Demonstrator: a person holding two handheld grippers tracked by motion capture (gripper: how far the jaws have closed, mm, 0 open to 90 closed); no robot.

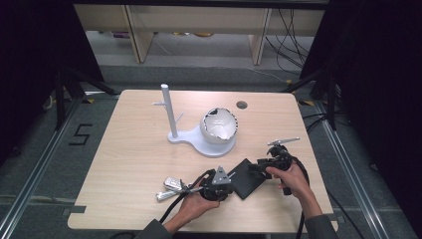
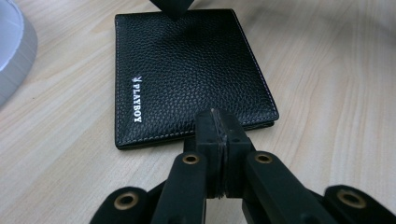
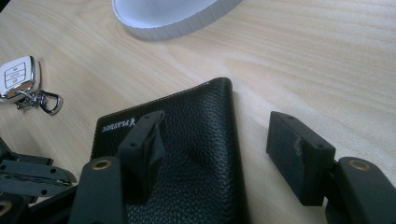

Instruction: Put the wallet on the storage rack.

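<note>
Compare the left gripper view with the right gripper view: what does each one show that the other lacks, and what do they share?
Left gripper view: the white PLAYBOY lettering reads clearly, and the left gripper has its black fingers shut together at the near edge of the black pebbled-leather wallet. Right gripper view: a silver car key fob with a ring, and the right gripper open, with one finger over the wallet and the other over bare wood. Both: the wallet, the light wooden table and part of the white stand base.
</note>
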